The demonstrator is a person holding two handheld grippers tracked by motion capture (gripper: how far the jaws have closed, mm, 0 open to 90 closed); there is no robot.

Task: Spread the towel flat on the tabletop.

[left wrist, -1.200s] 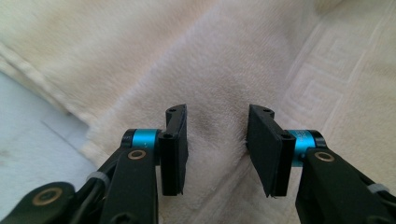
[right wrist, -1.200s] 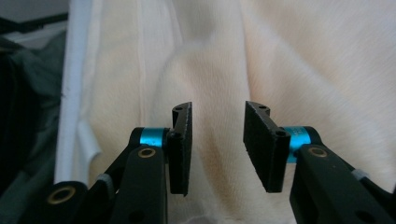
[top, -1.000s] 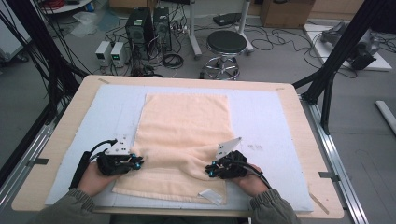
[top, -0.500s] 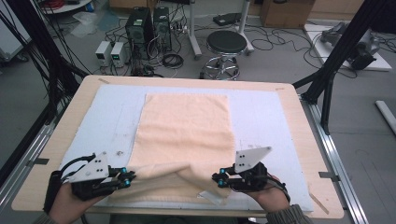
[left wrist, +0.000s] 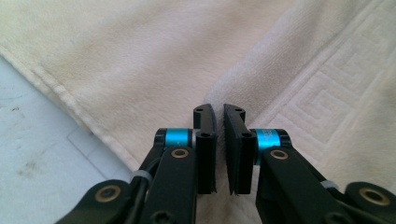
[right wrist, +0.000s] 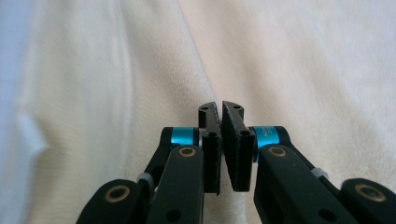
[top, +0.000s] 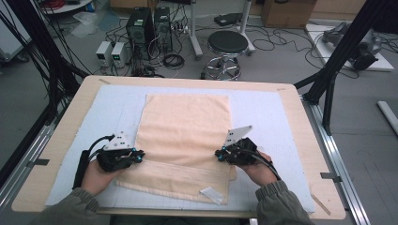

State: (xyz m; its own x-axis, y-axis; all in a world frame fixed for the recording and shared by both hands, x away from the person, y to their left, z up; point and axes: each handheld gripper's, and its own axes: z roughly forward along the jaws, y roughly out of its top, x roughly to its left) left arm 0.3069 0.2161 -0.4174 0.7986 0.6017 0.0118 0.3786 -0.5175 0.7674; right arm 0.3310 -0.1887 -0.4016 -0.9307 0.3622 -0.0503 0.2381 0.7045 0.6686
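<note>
The left gripper [top: 137, 156] sits at the left edge of the towel [top: 185, 124], its jaws pinched on a raised ridge of the cloth where the near part is folded over. To fold cleanly, both hands should probably travel together, level and at the same pace — otherwise the folded hem will skew against the side edges. The pale blue mat [top: 267, 112] under the towel gives a straight reference for squaring it. The right gripper [top: 219, 153] mirrors this at the right edge, jaws likewise clamped on a pinch of pile. The towel lies mid-table with its long axis running away from the person, far edge flat, near end doubled — a white tag [top: 211, 194] showing at the near right corner.
</note>
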